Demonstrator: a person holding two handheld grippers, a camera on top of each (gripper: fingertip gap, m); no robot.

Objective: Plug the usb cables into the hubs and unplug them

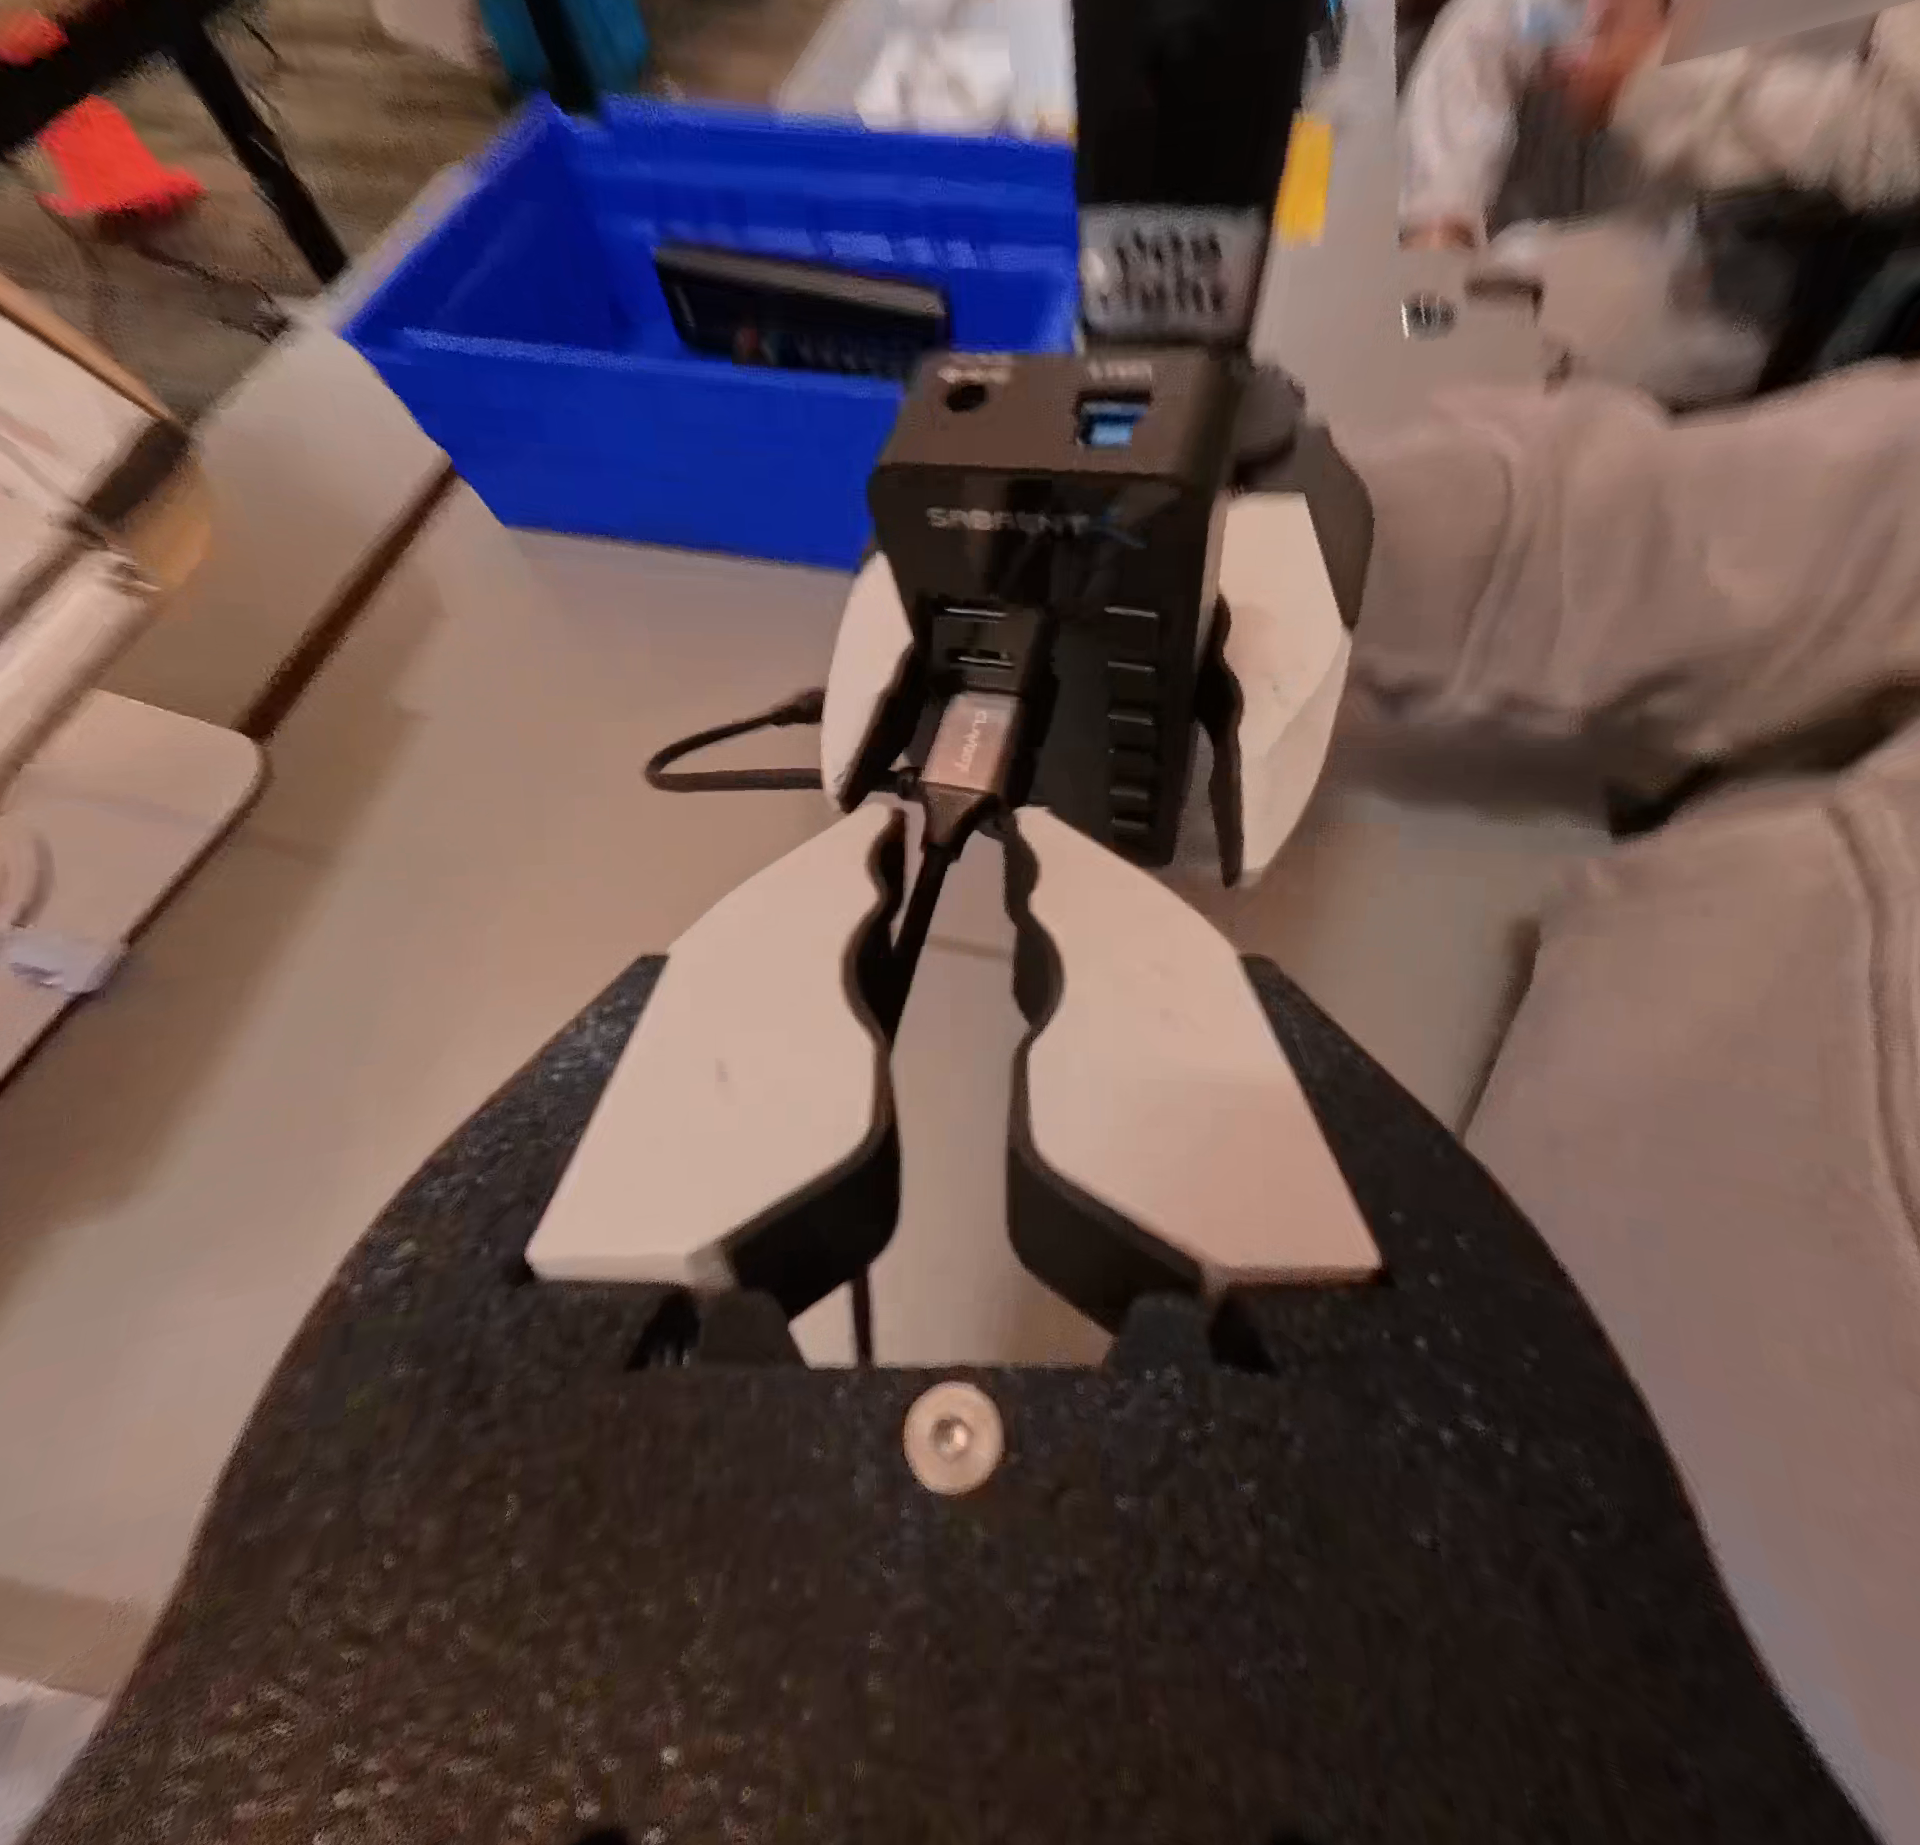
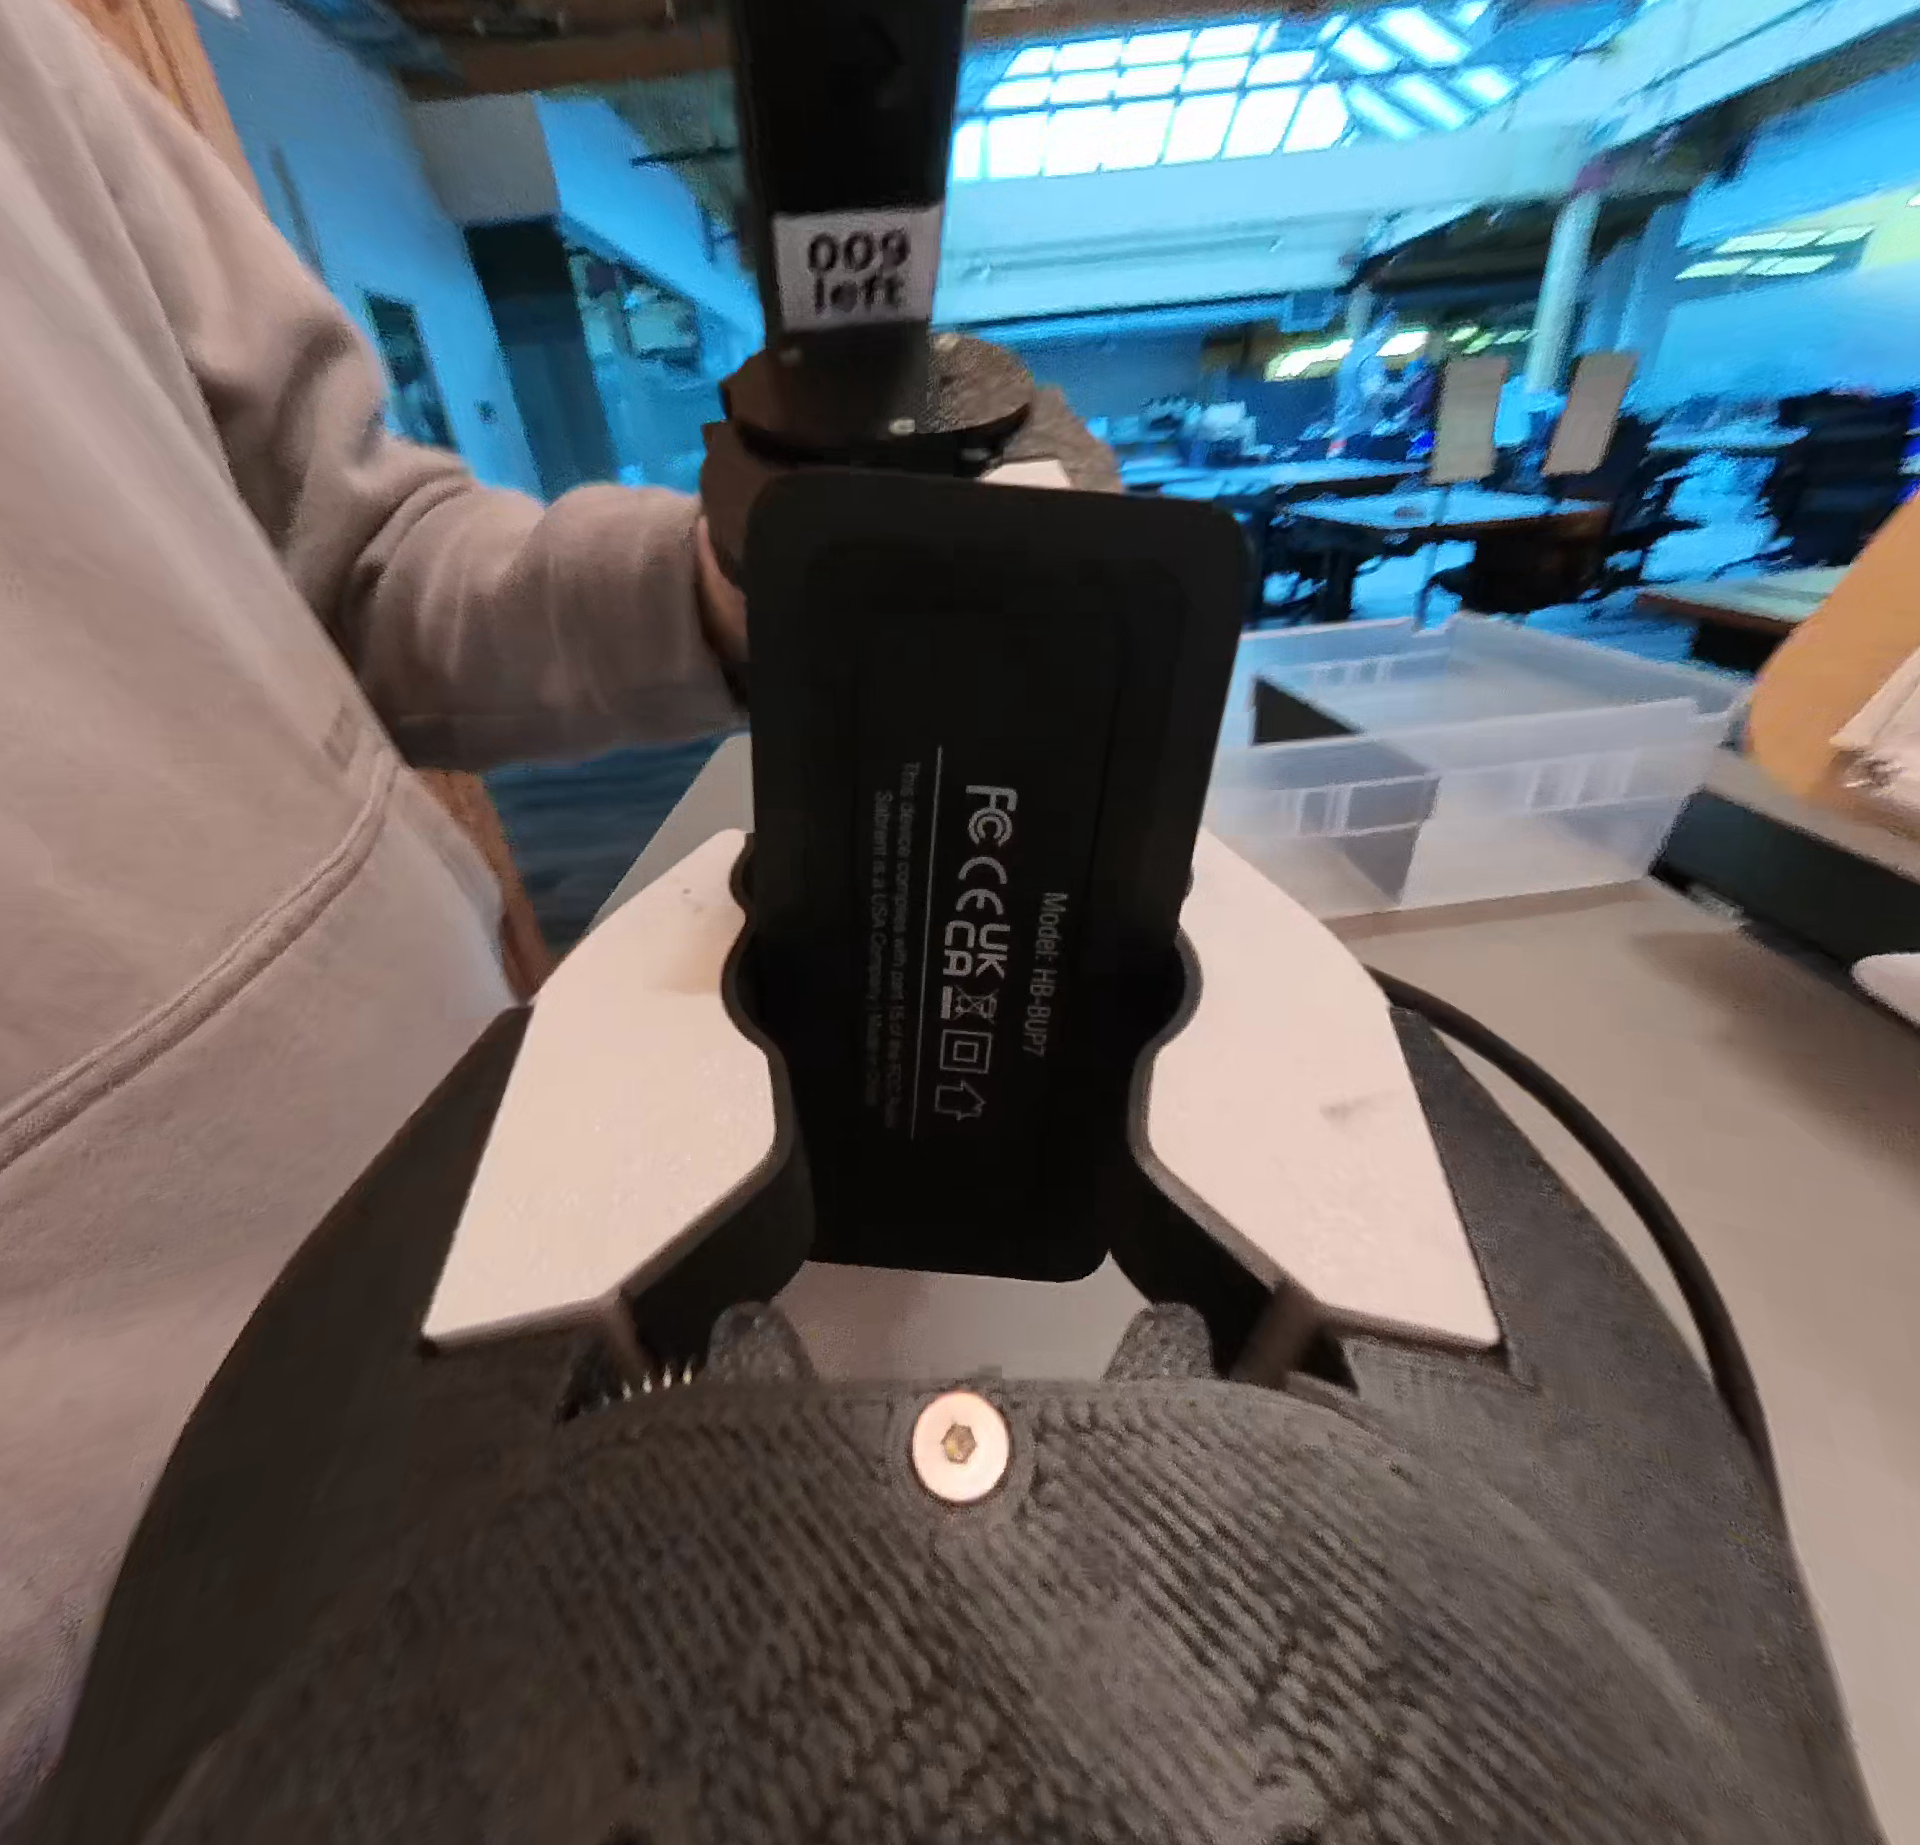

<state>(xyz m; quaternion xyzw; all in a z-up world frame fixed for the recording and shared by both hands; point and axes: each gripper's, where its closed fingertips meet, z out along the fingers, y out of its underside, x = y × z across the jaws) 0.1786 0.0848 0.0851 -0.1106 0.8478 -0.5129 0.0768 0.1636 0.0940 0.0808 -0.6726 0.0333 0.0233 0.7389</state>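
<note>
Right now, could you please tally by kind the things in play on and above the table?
USB hub: 1
USB cable plug: 1
Grippers: 2, left gripper, right gripper
Blue bin: 1
Clear bin: 1
Total: 6

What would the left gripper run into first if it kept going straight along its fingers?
Probably the port face of the black USB hub, held upright by the right gripper. The left gripper is shut on the grey USB plug, whose tip seems at a port; seating depth is unclear.
</note>
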